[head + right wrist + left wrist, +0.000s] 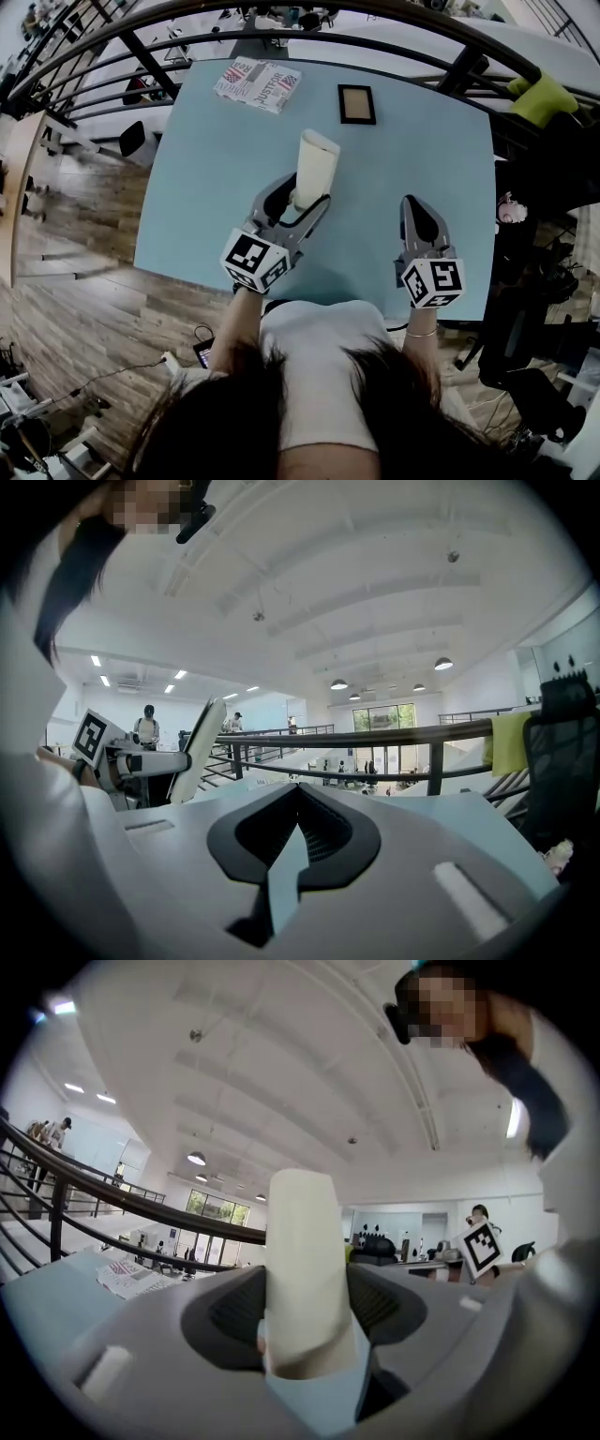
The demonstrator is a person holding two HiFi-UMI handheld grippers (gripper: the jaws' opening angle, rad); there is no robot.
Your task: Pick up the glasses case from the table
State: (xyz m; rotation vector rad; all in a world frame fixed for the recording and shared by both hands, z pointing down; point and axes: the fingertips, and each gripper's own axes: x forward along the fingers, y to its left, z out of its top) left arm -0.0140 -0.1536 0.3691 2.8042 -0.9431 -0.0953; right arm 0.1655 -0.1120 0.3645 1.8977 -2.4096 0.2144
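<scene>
The glasses case [315,167] is a cream oblong, held up off the light blue table [216,187]. My left gripper [302,199] is shut on its near end, and the case stands up and forward from the jaws. In the left gripper view the case [302,1260] rises upright between the two dark pads, which press its sides. My right gripper [418,217] hovers over the table's right part with its jaws together and nothing in them. The right gripper view shows its own tips [298,829] closed, and the case [202,738] held by the left gripper at the left.
A printed packet [258,84] lies at the table's far left, a small dark-framed picture [356,104] at the far middle. A black railing [281,28] curves round the far side. A yellow-green cloth [542,97] hangs on it at the right. Wooden floor lies to the left.
</scene>
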